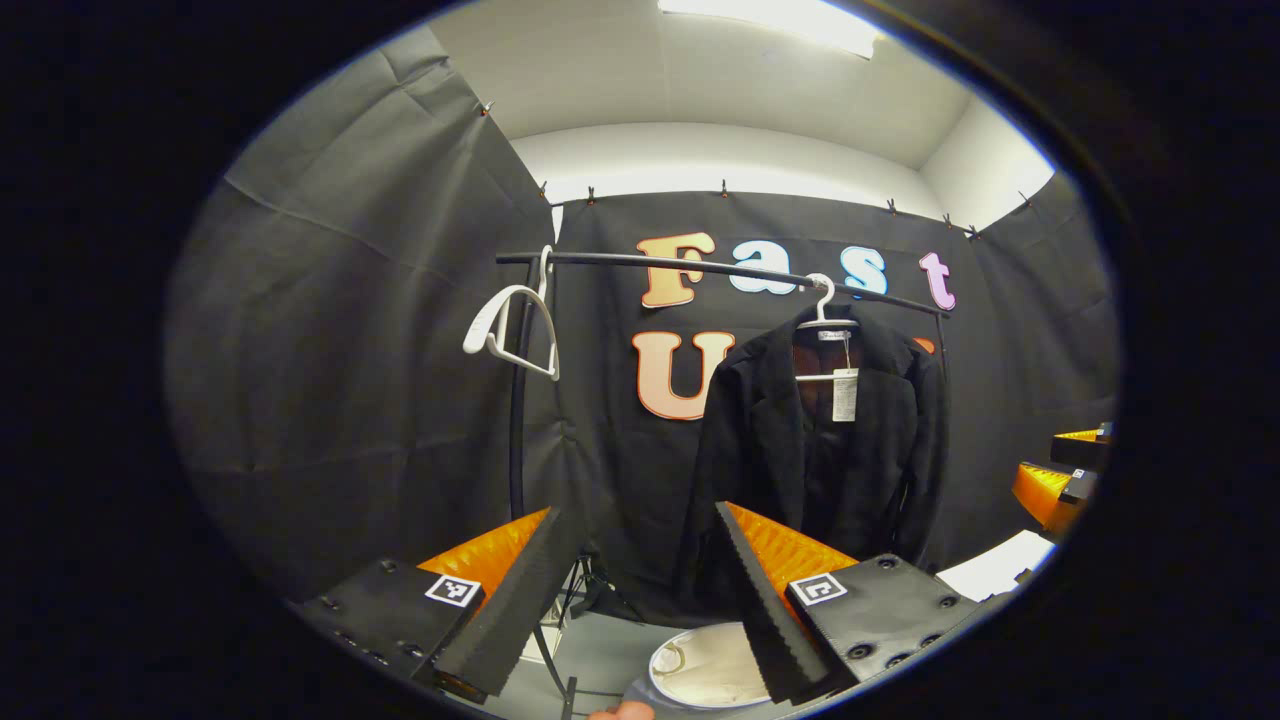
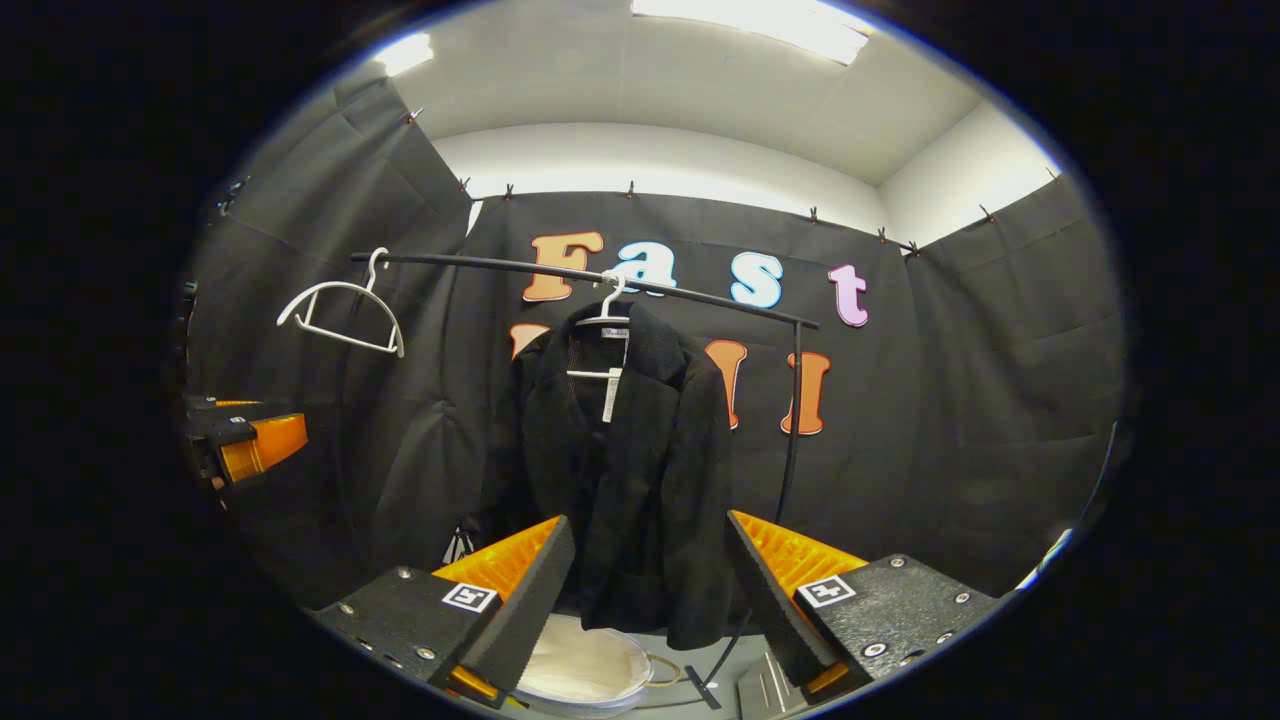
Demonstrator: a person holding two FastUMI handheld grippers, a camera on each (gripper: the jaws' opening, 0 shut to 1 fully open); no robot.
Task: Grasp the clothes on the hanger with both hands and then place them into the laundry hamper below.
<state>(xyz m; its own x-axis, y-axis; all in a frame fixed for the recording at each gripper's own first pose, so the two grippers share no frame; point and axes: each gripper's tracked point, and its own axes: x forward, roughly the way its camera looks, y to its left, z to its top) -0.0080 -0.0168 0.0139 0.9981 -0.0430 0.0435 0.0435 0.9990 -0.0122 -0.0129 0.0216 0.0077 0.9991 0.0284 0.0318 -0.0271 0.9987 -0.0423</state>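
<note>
Nearest, the left tool point(image 1: 640, 590) and right tool point(image 2: 650, 590) both stand wide open, holding and touching nothing. Below and beyond them sits the pale laundry hamper point(image 2: 585, 670). Farther back, a black jacket point(image 2: 620, 480) hangs on a white hanger point(image 2: 605, 310) from the dark rail point(image 2: 480, 264), with an empty hanger point(image 2: 340, 315) beside it.

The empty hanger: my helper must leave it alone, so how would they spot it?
Find the black rail across the booth's back wall. The empty hanger is white, hooked near one end, tilted; unlike the hanger under the black jacket, it carries nothing.
</note>
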